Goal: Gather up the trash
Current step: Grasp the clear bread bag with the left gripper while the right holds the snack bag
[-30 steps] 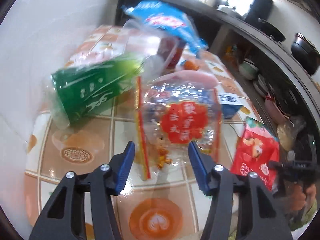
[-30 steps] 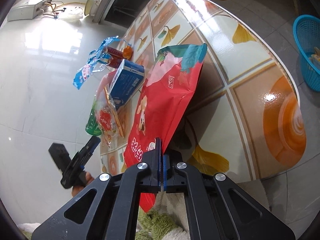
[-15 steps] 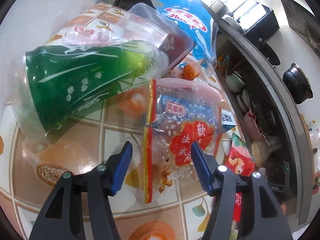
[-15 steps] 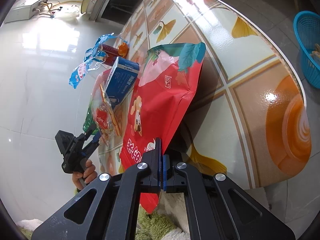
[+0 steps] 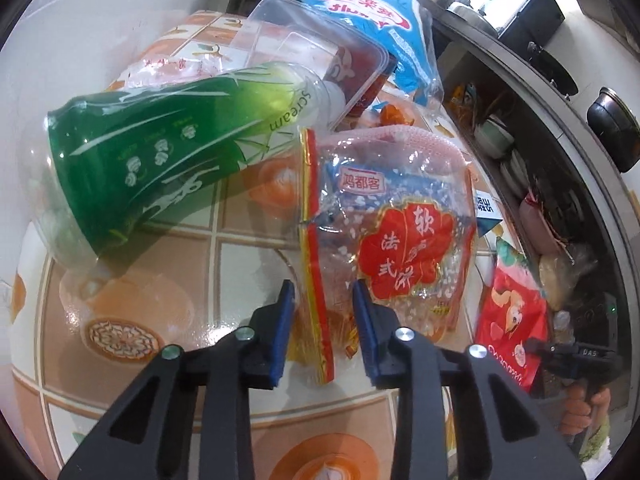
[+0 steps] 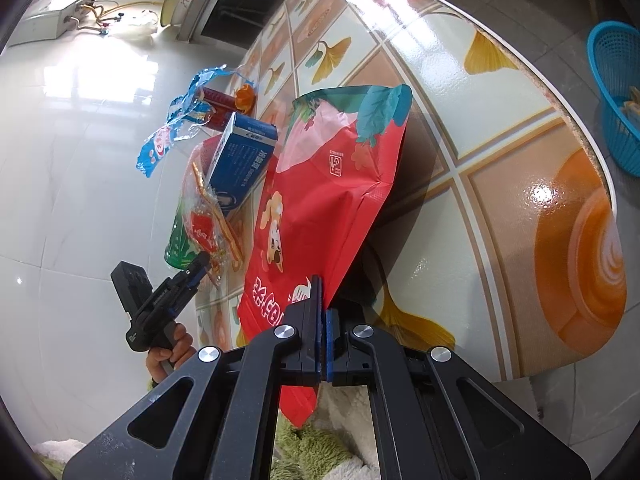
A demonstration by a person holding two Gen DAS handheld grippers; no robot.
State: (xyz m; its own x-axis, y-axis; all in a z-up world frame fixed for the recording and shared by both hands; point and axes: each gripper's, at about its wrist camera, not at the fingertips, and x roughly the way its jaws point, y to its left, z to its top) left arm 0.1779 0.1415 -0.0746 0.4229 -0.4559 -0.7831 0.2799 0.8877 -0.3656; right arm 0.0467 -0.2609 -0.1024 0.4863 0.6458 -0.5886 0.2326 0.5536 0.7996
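Up close in the left wrist view, left gripper (image 5: 323,330) jaws closing around the near yellow-red seam of the clear snack wrapper (image 5: 394,232) lying mid-tabletop (image 5: 168,312) beside the green cup (image 5: 160,160); pads not yet pressing; likely light, crinkly, slippery, so pinch that stiffer sealed edge. From the right wrist view, right gripper (image 6: 322,312) clamped tight on the red bag (image 6: 324,196), a thin floppy pouch at the tabletop's near edge.

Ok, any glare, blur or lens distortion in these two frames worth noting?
Left wrist view: sharp; fisheye bends the counter edge; glossy highlights on the clear snack bag and green cup. Right wrist view: strong window glare on the wall tiles and a hot spot on the table; red bag casts a dark shadow.
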